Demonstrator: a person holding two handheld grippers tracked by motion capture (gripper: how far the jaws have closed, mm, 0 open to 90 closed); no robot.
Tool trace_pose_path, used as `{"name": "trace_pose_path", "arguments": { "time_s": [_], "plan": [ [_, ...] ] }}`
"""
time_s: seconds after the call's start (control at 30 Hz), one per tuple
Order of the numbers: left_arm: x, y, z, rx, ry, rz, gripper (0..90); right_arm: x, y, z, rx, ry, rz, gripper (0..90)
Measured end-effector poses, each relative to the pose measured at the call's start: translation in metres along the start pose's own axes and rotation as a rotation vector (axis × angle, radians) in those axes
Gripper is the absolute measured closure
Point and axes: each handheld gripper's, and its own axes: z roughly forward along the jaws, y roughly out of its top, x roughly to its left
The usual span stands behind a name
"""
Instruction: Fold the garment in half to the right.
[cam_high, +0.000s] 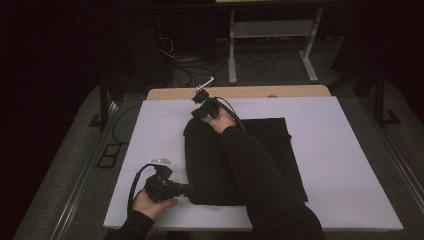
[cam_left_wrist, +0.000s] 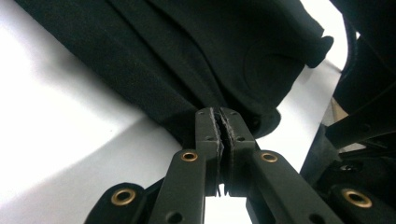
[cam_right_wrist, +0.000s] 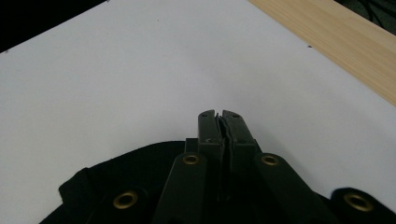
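- Left gripper (cam_high: 186, 189) sat near the front-left corner of the white tabletop (cam_high: 350, 165), jaws pinched on the near left edge of the black garment (cam_high: 280, 150).
- Garment lay mid-tabletop, reaching toward the front edge.
- Right gripper (cam_high: 196, 111) was at the garment's far left corner, near the back edge, jaws pressed together with cloth bunched beneath; what they pinched, cannot tell.

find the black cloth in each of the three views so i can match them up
High view: the black cloth lies mid-table on the white board.
Left gripper view: it fills the top, its edge pinched in the shut left gripper.
Right gripper view: bottom edge, bunched under the shut right gripper.
Shared landmark: the white board.
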Motion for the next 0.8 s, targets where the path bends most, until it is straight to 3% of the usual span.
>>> {"name": "trace_pose_path", "arguments": {
  "time_s": [0.1,0.4,0.57,0.6,0.8],
  "plan": [
    [-0.001,0.002,-0.001,-0.024,-0.040,0.001,85.3,-0.002,-0.003,-0.007,-0.009,0.000,0.007,85.9],
    [-0.005,0.008,-0.003,-0.079,-0.084,-0.002,85.3,-0.005,-0.009,-0.032,-0.052,-0.015,0.019,85.7],
    [-0.013,0.013,-0.001,-0.090,-0.100,0.015,85.3,-0.009,-0.012,-0.046,-0.062,-0.015,0.030,85.3],
    [-0.013,0.014,-0.002,-0.078,-0.103,0.035,85.3,-0.010,-0.013,-0.049,-0.066,-0.019,0.034,85.4],
    [-0.020,0.019,0.000,-0.084,-0.117,0.047,85.3,-0.015,-0.016,-0.061,-0.085,-0.028,0.035,85.6]
  ]
}}
